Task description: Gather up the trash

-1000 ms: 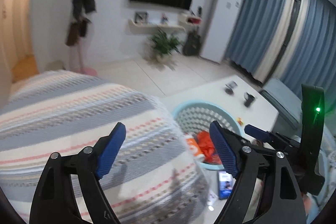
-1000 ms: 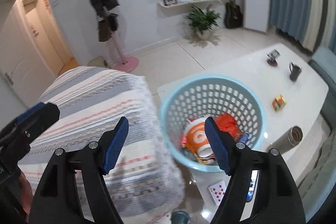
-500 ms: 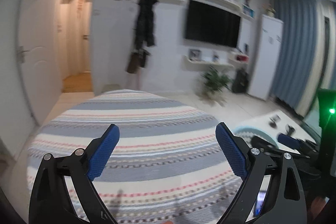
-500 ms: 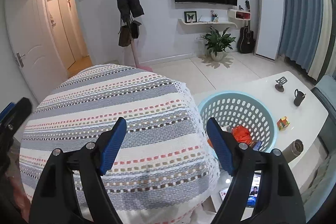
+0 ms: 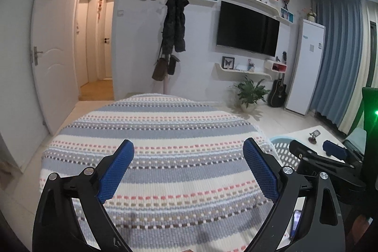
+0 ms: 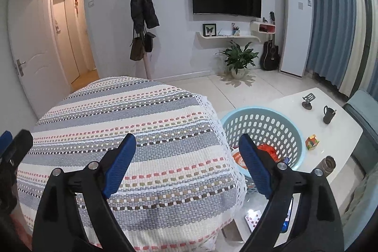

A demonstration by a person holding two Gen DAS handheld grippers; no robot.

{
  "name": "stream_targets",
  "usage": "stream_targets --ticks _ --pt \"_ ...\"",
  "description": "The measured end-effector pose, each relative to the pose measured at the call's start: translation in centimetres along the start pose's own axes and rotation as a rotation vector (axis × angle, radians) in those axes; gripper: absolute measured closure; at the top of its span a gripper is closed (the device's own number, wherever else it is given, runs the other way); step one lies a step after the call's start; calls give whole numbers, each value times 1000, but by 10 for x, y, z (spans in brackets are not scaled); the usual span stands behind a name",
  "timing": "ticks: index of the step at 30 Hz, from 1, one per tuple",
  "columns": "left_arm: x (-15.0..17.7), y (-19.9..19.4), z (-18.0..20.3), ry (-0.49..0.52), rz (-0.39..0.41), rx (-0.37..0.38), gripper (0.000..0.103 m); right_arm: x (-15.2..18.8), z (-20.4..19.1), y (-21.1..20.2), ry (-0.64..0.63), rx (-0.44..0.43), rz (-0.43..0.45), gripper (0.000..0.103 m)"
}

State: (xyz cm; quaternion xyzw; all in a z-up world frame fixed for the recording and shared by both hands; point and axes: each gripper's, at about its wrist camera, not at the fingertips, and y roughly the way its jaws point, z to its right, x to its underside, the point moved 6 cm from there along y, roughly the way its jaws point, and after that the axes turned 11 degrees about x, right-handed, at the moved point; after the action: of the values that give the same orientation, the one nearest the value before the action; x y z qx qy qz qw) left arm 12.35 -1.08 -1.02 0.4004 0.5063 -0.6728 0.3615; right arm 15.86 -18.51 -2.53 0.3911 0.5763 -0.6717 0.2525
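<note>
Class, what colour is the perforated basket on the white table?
Light blue basket, clearest in the right wrist view.

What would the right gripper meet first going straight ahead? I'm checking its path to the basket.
Probably the striped cover, not the basket, which sits right of the right gripper; its jaws are opening, empty.

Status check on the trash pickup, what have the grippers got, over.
Left gripper open, empty. Right gripper opening, nothing between the jaws. Light blue perforated plastic basket on white table, orange trash inside. Striped woven cover bulks beside basket.
</note>
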Motion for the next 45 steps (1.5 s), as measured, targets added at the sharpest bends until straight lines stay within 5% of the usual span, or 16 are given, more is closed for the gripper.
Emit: stream_targets --ticks 8,28,45 --pt "27 -17 -5 -25 -11 -20 12 17 3 -10 13 17 10 17" --pt "26 -35 -4 -35 19 -16 12 7 9 -46 8 61 154 10" --pt "31 -16 4 -24 -23 -14 12 10 11 -30 15 63 133 10"
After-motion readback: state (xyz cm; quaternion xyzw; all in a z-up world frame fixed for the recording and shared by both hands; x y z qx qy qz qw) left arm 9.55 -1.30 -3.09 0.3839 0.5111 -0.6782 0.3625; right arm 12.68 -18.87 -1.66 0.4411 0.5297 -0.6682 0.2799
